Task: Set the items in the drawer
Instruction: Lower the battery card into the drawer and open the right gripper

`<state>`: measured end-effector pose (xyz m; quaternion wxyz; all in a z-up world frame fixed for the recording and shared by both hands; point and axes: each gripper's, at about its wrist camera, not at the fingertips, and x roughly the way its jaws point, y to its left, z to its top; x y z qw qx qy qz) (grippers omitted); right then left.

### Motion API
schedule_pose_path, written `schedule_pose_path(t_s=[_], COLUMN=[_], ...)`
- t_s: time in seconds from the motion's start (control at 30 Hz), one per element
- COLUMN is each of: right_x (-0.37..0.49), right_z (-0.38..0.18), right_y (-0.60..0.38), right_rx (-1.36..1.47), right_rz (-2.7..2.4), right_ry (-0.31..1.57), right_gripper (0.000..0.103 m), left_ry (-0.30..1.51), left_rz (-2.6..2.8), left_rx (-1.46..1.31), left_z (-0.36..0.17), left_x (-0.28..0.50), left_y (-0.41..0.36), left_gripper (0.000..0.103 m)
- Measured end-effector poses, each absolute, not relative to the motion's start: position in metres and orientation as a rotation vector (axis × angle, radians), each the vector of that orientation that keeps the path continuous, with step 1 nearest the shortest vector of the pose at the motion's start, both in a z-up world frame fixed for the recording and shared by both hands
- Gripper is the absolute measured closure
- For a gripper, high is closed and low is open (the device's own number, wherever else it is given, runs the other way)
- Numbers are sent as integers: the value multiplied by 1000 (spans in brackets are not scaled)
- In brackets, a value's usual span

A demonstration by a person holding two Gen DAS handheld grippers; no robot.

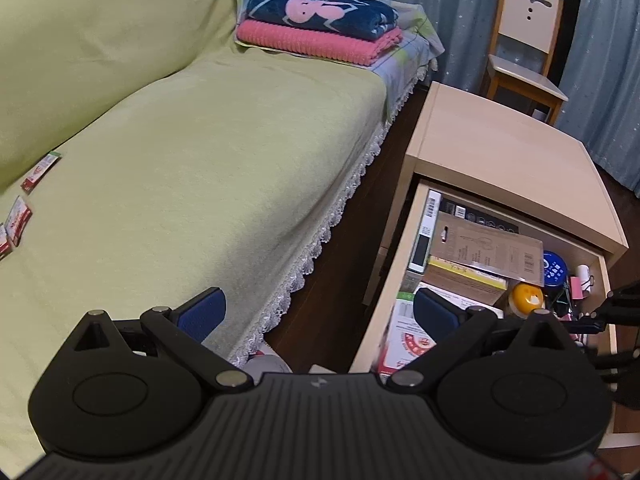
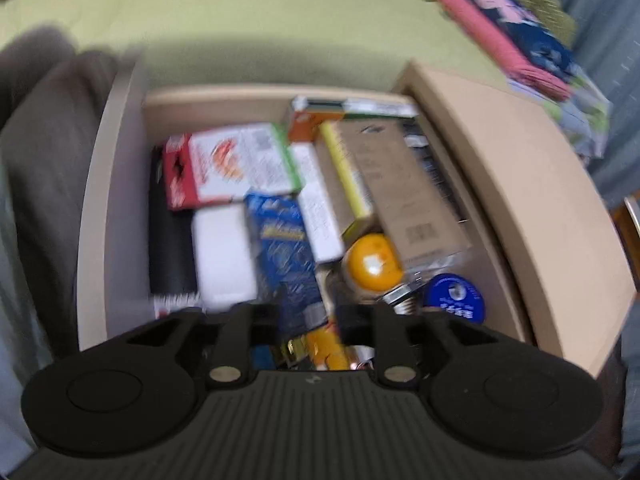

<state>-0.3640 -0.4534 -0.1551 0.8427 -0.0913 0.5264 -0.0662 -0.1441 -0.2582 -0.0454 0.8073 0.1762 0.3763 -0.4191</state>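
Observation:
In the right wrist view the wooden drawer [image 2: 240, 98] is pulled out and crammed with boxes, among them a red and white box [image 2: 224, 168], a blue pack [image 2: 286, 256] and an orange ball [image 2: 374, 266]. My right gripper [image 2: 306, 320] hovers just above them with its fingers a narrow gap apart. This view is blurred, and nothing looks gripped. My left gripper [image 1: 319, 315] is wide open and empty over the gap between the bed and the drawer [image 1: 394, 280]. Small red and white boxes [image 1: 40, 170] lie on the green bed cover [image 1: 200, 180] at far left.
The nightstand top [image 1: 500, 152] overhangs the back of the drawer. A dark floor strip [image 1: 352, 240] runs between bed and nightstand. Folded pink and navy blankets [image 1: 320, 24] sit at the bed's far end, a wooden chair [image 1: 524, 40] stands by the curtain, and grey fabric [image 2: 44, 148] lies left of the drawer.

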Motion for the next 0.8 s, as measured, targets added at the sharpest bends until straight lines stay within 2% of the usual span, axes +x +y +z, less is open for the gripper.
schedule_pose_path(t_s=[0.1,0.27,0.5,0.57,0.67,0.8], right_x=[-368,-384,-420,-421,-414,-412], right_z=[-164,-163,-187,-184,-167,-150], right_y=[-467,-511,-546,-544,-528,-499], right_rx=[-62,379,946,945,802,682], right_rz=[-144,-217,-344,-363,-380,-421], right_ry=[1135,1068,917,903,916,906], right_gripper=[71,70,63,63,62,52], left_ry=[810,808,827,827,831,845], left_rz=[-879,-894,-929,-936,-951,-981], left_rx=[373,385,420,430,443,456], left_z=[-46,-48,-55,-56,-57,-62], left_x=[-140,-142,-152,-155,-159,-167], left_y=[-257,-262,-274,-276,-278,-282], left_gripper=[2,2,2,2,2,2])
